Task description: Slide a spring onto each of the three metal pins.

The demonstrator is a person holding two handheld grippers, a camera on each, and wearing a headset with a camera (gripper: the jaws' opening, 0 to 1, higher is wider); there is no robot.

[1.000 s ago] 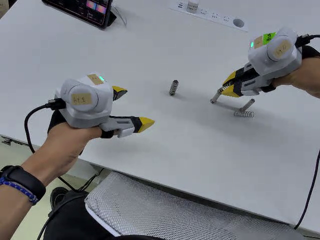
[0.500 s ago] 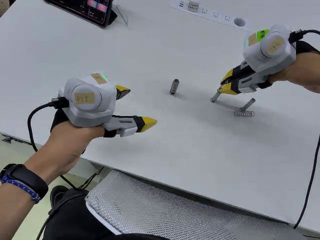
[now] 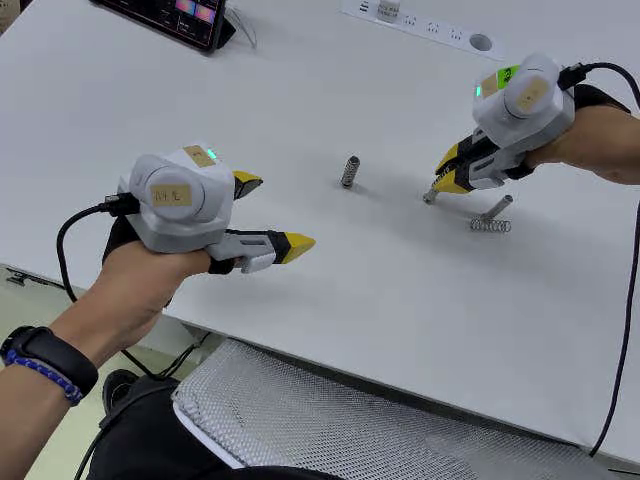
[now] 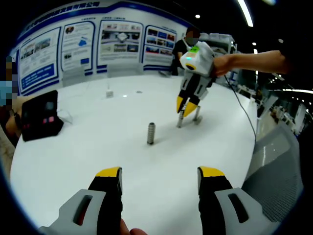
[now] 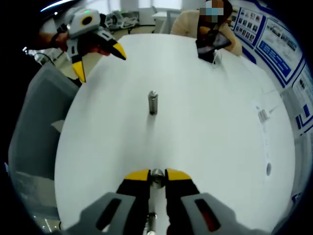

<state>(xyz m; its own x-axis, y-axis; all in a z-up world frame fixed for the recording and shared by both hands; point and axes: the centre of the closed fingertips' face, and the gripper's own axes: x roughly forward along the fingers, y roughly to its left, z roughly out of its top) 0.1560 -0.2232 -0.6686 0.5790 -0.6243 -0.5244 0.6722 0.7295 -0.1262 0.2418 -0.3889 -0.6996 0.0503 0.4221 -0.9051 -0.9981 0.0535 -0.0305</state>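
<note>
A metal pin wearing a spring [image 3: 349, 171] stands upright mid-table; it also shows in the left gripper view [image 4: 150, 133] and the right gripper view [image 5: 153, 102]. My right gripper [image 3: 446, 178] is shut on a second pin [image 3: 432, 193], which is tilted with its lower end on the table; the pin's top sits between the jaws [image 5: 157, 174]. A third pin [image 3: 496, 208] lies flat to the right of it, with a loose spring [image 3: 490, 226] beside it. My left gripper [image 3: 272, 215] hovers open at the front left, holding nothing [image 4: 159, 178].
A tablet [image 3: 180, 15] stands at the table's far left and a white power strip [image 3: 420, 22] lies along the far edge. A mesh chair [image 3: 330, 420] is below the table's near edge. Cables trail from both grippers. A person [image 5: 210, 27] sits at the far side.
My right hand has swung a little to the left while the held pin's lower end stays about where it was. My left gripper has hardly moved.
</note>
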